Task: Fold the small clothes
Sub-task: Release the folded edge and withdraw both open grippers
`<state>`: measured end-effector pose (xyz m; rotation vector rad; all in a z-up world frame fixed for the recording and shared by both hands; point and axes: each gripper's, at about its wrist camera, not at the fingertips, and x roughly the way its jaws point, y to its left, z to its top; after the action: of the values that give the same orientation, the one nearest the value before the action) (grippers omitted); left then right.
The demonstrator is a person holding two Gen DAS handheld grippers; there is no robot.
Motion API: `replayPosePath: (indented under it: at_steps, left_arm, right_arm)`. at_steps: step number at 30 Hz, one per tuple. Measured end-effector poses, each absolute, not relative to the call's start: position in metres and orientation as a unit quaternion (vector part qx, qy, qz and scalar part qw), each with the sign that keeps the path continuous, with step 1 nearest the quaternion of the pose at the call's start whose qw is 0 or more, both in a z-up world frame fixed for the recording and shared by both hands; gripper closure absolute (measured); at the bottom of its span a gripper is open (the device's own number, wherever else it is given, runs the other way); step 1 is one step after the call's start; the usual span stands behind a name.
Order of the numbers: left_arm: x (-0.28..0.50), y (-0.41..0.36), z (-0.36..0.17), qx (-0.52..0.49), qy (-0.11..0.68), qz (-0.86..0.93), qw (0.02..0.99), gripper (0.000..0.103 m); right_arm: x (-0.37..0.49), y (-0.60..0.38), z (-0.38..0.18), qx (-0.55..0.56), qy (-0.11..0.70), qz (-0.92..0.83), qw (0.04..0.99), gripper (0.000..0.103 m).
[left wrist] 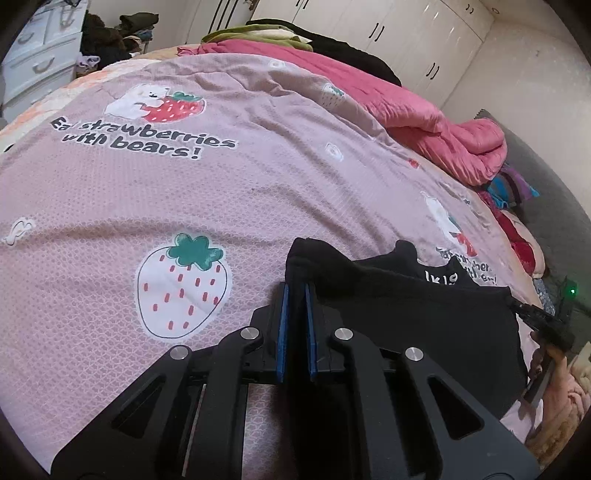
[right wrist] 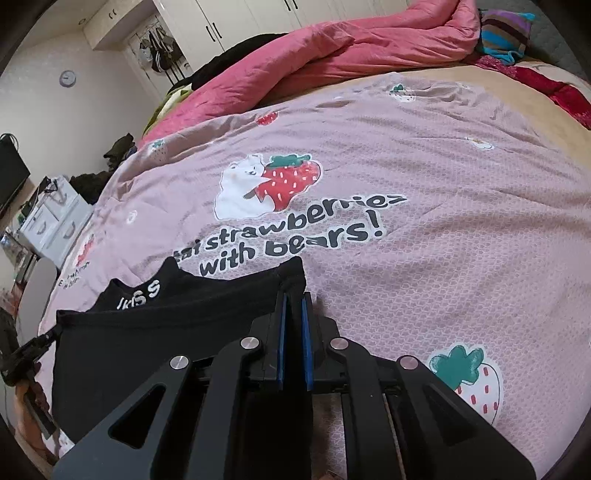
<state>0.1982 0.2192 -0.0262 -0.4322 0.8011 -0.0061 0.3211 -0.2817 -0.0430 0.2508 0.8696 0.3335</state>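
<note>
We hold a small black garment [left wrist: 424, 314] stretched between our two tools, over the near part of a bed. The left gripper [left wrist: 295, 291] is pressed together on one corner of the garment, and the cloth goes up between its blue pads [left wrist: 282, 325] and comes out in a bunch above the fingertips. The right gripper [right wrist: 293, 299] is pinching the other corner in the same way, with black fabric filling the narrow gap between its pads [right wrist: 306, 339]. From each corner the garment [right wrist: 147, 339] hangs toward the other tool, and white letters show on a part of it farther from us. In the left wrist view the right tool shows small at the right edge, at the end of the cloth.

Under the garment lies a pink bed cover [left wrist: 258, 192] printed with strawberries, a white bear and the words "strawberries with bears!". Far on the bed a pink quilt [left wrist: 424, 110] is pushed together in a heap. White wardrobe doors [left wrist: 388, 29] stand behind the bed, and a white chest of drawers [left wrist: 40, 62] is at the far left.
</note>
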Motion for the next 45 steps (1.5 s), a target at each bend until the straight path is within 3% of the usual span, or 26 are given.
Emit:
replayPosePath:
  at_steps: [7,11,14,26,29,32,45]
  left_arm:
    - [0.194,0.212,-0.021,-0.185,0.384,0.009,0.904,0.098]
    - [0.190,0.209,-0.017,-0.175,0.383,0.021,0.907,0.097]
    - [0.184,0.206,-0.011,-0.172,0.381,0.021,0.908,0.095]
    - [0.141,0.136,0.009,-0.109,0.396,-0.019,0.911,0.047]
    - [0.133,0.124,0.007,-0.104,0.403,-0.020,0.909,0.044]
    - [0.125,0.114,0.004,-0.105,0.408,-0.022,0.907,0.034]
    - [0.112,0.096,-0.021,-0.085,0.453,-0.015,0.887,0.034]
  right_arm:
    - [0.308,-0.276,-0.034,0.071,0.401,0.127,0.904,0.093]
    - [0.296,-0.279,-0.028,0.058,0.395,0.110,0.910,0.077]
    - [0.281,-0.275,-0.023,0.051,0.389,0.118,0.912,0.073]
    - [0.209,-0.222,-0.007,0.025,0.397,0.194,0.896,0.032]
    - [0.196,-0.216,-0.004,0.018,0.394,0.194,0.898,0.021]
    - [0.186,-0.214,-0.004,0.020,0.394,0.198,0.897,0.018]
    - [0.166,-0.227,-0.035,0.034,0.449,0.174,0.876,0.017]
